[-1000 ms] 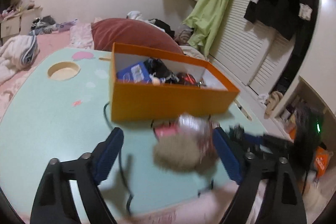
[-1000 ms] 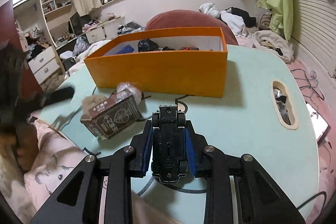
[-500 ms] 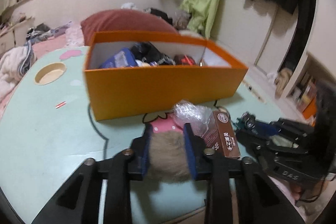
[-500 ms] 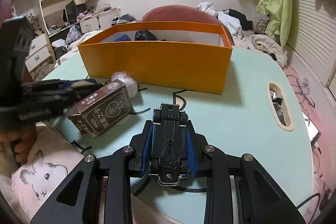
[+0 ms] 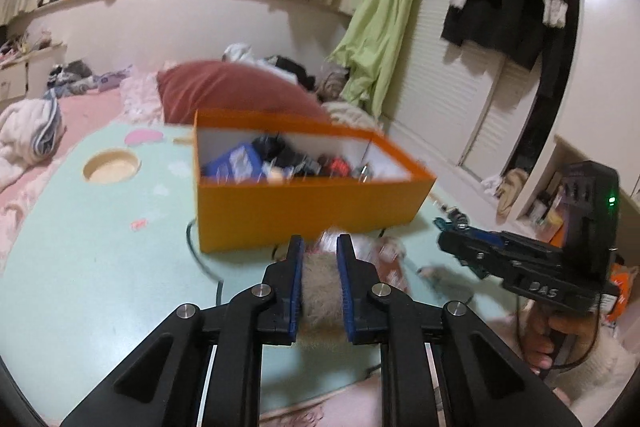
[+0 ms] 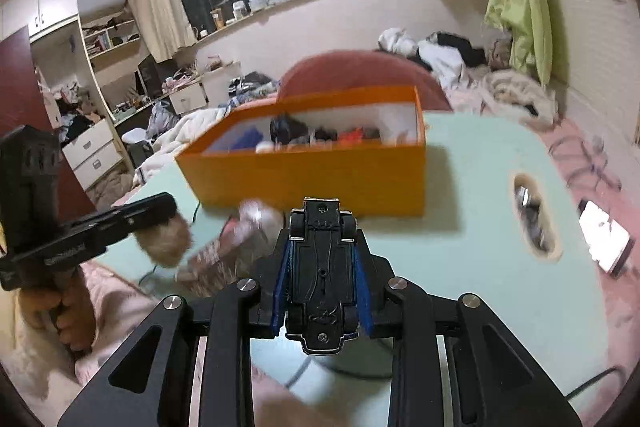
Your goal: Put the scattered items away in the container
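An orange box stands on the pale green table and holds several small items; it also shows in the right wrist view. My left gripper is shut on a beige fluffy pom-pom, lifted above the table in front of the box; the pom-pom also shows in the right wrist view. My right gripper is shut on a black toy car, held upside down, above the table before the box. A brown card box and a clear wrapped item lie on the table, blurred.
The table has a round hole at the left and an oval slot at the right. A black cable runs over the table. A red cushion lies behind the box. A phone lies past the table's right edge.
My left gripper closed on the pom-pom and has lifted it off the table. My right gripper has risen with the toy car and moved toward the box.
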### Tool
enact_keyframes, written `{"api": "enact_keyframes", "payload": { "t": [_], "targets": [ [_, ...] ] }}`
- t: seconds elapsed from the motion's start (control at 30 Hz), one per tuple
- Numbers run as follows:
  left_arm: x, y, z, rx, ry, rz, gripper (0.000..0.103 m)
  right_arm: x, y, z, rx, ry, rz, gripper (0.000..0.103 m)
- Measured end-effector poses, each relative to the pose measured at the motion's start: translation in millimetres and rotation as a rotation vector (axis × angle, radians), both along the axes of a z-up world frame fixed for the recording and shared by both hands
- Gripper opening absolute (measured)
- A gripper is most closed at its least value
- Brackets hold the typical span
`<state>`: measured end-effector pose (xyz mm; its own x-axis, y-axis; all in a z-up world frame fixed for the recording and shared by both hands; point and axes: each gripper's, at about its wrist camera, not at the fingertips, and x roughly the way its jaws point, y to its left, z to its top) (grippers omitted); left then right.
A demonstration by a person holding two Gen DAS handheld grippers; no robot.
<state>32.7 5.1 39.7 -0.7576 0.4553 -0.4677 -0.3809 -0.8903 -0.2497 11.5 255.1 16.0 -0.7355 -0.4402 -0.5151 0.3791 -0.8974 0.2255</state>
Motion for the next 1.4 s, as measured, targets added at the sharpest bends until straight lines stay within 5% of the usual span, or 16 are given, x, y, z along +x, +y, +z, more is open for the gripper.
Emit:
{"api": "enact_keyframes", "payload": {
  "t": [0.23,0.37,0.43,0.5,0.53,0.57,0.6,0.63,0.67,0.93,1.17,1.4],
  "targets": [
    [-46.4,11.1,52.7,-0.019,0.071,0.025,0.015,-50.4,-13.7,52.8,-0.013,0.066,0.013,0.029],
    [-81.1,11.5,71.9,-0.01,0.112,0.091,0.016,-94.8,-27.7,65.0,-0.022,0.027,0.0,0.029],
    [-101.0,11.8,68.6,-0.021,0.077,0.128,0.031,-114.0,-34.3,61.7,0.0,-0.003,-0.013,0.029],
    [-118.4,12.1,49.6,-0.022,-0.019,0.153,0.093,-135.3,-39.7,46.4,0.037,-0.084,-0.03,0.032],
    [-123.6,13.1,37.9,-0.018,-0.061,0.15,0.097,-142.9,-39.5,33.8,0.048,-0.153,-0.034,0.048],
    [-126.1,14.4,25.3,-0.011,-0.09,0.13,0.097,-150.5,-41.0,18.5,0.064,-0.248,-0.03,0.057],
    [-127.3,16.7,12.2,-0.012,-0.12,0.096,0.097,-146.8,-47.8,15.1,0.134,-0.201,-0.042,0.064],
    [-120.3,21.8,10.8,-0.055,-0.054,0.091,0.097,-142.6,-56.9,6.9,0.21,-0.184,-0.05,0.081],
    [-114.1,28.7,8.1,-0.122,-0.014,0.113,0.097,-139.0,-62.0,0.1,0.232,-0.181,-0.05,0.082],
    [-110.2,21.8,16.0,-0.083,-0.016,0.116,0.098,-132.9,-58.1,16.0,0.171,-0.104,-0.07,0.082],
    [-50.9,1.2,36.0,-0.043,0.051,0.131,0.1,-68.3,-37.9,42.3,0.059,0.049,-0.065,0.082],
    [-9.7,-11.3,-26.7,-0.132,-0.099,0.135,0.102,-16.8,-26.2,-1.9,0.087,-0.103,-0.023,0.082]
  ]
}}
